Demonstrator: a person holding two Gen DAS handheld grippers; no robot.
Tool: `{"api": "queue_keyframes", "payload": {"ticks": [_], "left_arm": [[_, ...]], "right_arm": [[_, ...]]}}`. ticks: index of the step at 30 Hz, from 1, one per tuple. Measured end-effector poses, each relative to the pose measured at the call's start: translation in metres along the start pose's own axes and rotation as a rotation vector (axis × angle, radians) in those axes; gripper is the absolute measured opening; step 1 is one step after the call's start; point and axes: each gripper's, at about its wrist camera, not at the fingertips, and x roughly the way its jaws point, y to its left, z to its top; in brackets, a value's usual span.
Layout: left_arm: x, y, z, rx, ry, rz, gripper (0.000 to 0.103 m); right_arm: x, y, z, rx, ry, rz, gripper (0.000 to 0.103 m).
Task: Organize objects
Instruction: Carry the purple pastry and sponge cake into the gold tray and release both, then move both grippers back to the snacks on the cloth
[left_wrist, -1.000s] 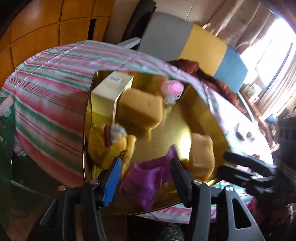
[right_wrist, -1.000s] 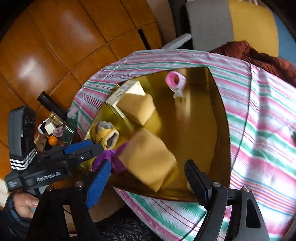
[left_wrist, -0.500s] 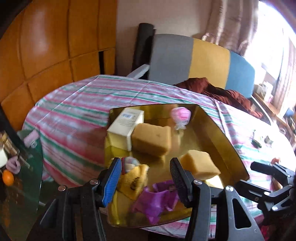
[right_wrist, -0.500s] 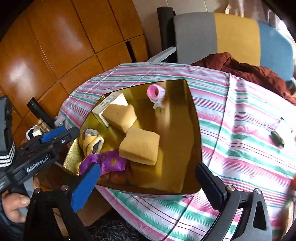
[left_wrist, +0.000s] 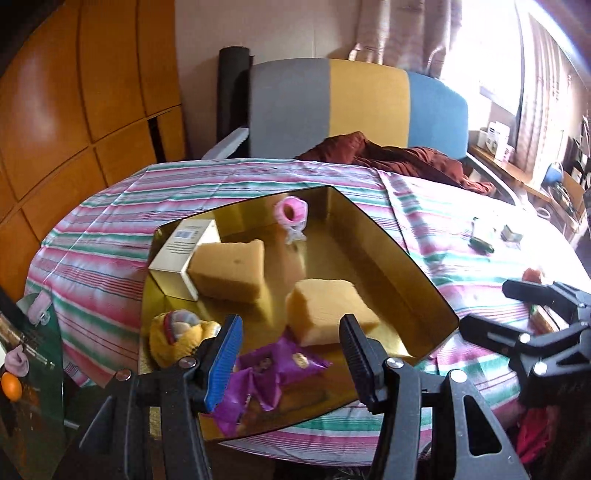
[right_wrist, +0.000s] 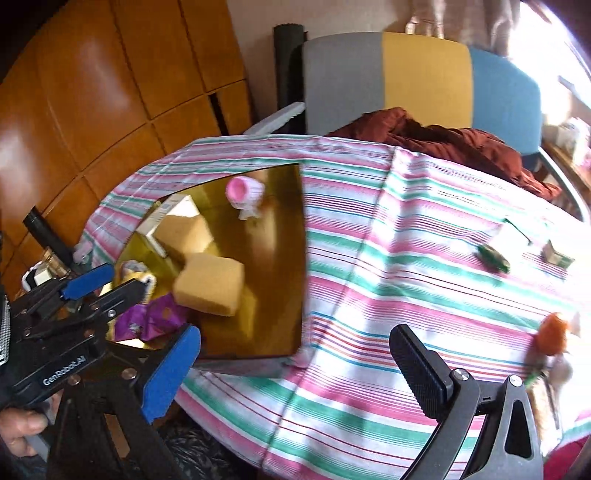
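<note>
Left hand-held gripper (right_wrist: 99, 284) reads "GenRobot.AI", spread, empty; purple wrapper (left_wrist: 266, 373) in gold tray (left_wrist: 388, 266) just ahead between its fingers. Right hand-held gripper (right_wrist: 295, 365) spread, empty, over striped tabletop (right_wrist: 406, 266).

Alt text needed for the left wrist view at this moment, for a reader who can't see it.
The open, empty left gripper hovers at the near edge of a gold tray on a striped tablecloth. The tray holds two yellow sponges, a white box, a pink roll, a yellow plush toy and a purple wrapper.
</note>
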Motion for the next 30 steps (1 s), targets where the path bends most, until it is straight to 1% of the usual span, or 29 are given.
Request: {"api": "queue_keyframes", "payload": {"ticks": [5, 8, 10, 13, 18, 20, 21, 24, 25, 27, 30], "left_arm": [[0.003, -0.014, -0.001, 0.033, 0.008, -0.023, 0.055], [0.003, -0.025, 0.0, 0.054, 0.009, -0.046, 0.055], [0.003, -0.034, 0.003, 0.076, 0.002, -0.068, 0.055], [0.003, -0.051, 0.007, 0.112, 0.002, -0.119, 0.055], [0.005, -0.095, 0.011, 0.211, 0.007, -0.226, 0.055], [0.006, -0.116, 0.012, 0.261, 0.012, -0.266, 0.055], [0.008, -0.129, 0.012, 0.285, 0.021, -0.297, 0.055], [0.016, -0.161, 0.012, 0.329, 0.069, -0.369, 0.055], [0.018, -0.169, 0.011, 0.338, 0.082, -0.385, 0.055], [0.026, -0.189, 0.011, 0.348, 0.128, -0.43, 0.055], [0.037, -0.217, 0.01, 0.334, 0.212, -0.508, 0.055]], "right_arm": [[-0.01, -0.037, -0.006, 0.074, -0.004, -0.06, 0.103], [-0.02, -0.063, -0.011, 0.126, -0.008, -0.108, 0.103], [-0.028, -0.083, -0.013, 0.153, -0.012, -0.155, 0.103], [-0.045, -0.115, -0.016, 0.199, -0.028, -0.238, 0.103], [-0.08, -0.178, -0.025, 0.31, -0.058, -0.4, 0.103], [-0.094, -0.204, -0.029, 0.37, -0.071, -0.446, 0.103], [-0.101, -0.216, -0.033, 0.403, -0.08, -0.459, 0.103], [-0.115, -0.248, -0.043, 0.496, -0.096, -0.479, 0.103], [-0.119, -0.257, -0.047, 0.541, -0.104, -0.459, 0.103], [-0.124, -0.271, -0.051, 0.62, -0.136, -0.369, 0.103], [-0.129, -0.277, -0.054, 0.679, -0.187, -0.326, 0.103]]}}
